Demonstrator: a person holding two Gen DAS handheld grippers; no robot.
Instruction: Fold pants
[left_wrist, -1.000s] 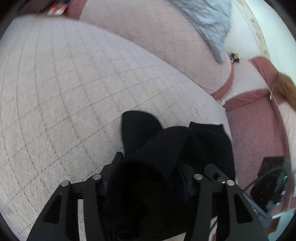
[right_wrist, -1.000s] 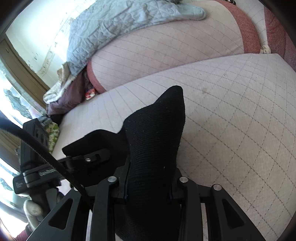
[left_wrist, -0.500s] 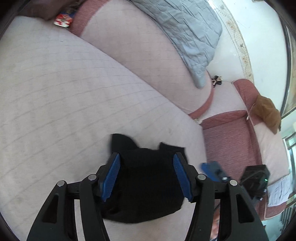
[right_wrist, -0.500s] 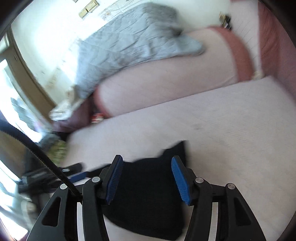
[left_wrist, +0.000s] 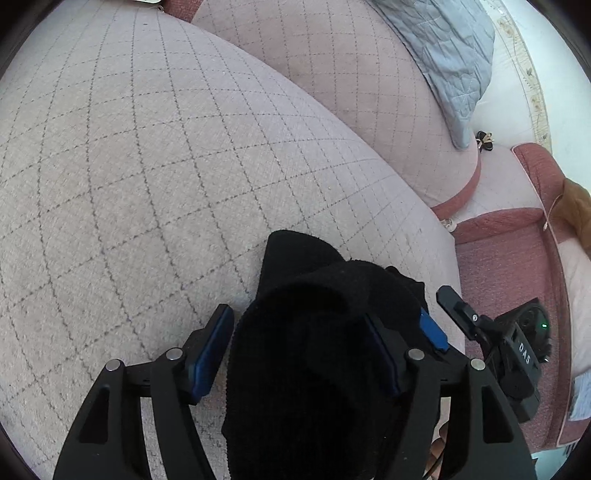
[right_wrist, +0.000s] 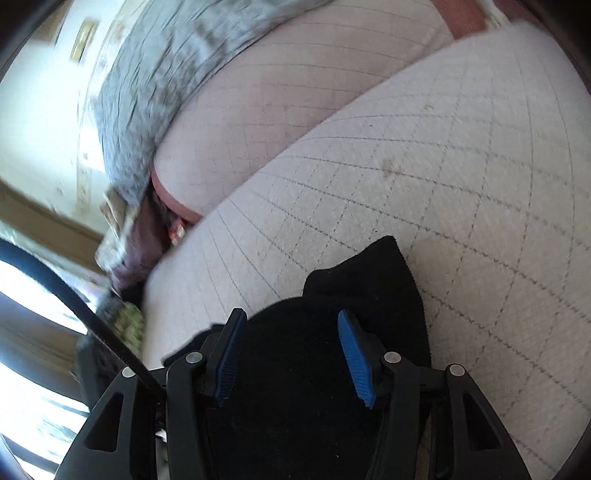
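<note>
The black pants (left_wrist: 314, 288) lie bunched in a small heap on the pale quilted sofa seat (left_wrist: 147, 166). My left gripper (left_wrist: 297, 317) straddles the heap low down. Its jaws are opening, cloth bulges up between them and drapes over the right pad, and the left pad (left_wrist: 212, 350) stands just off the fabric. In the right wrist view the pants (right_wrist: 369, 280) spread under my right gripper (right_wrist: 291, 315). Its jaws are closing, with both blue pads bare and cloth lying between them. The right gripper (left_wrist: 441, 317) also shows at the heap's right edge in the left wrist view.
Behind the seat rises the quilted back cushion (left_wrist: 351, 74) with a grey quilt (left_wrist: 450, 55) draped over it. A red armrest (left_wrist: 517, 258) bounds the seat on the right, near a black device with a green light (left_wrist: 532, 325). Clutter (right_wrist: 125, 236) sits at the sofa's other end.
A second ago both grippers held the pants up, shut on them. Half a second ago they hung open above the dropped pants. Now both have come down over the heap.
</note>
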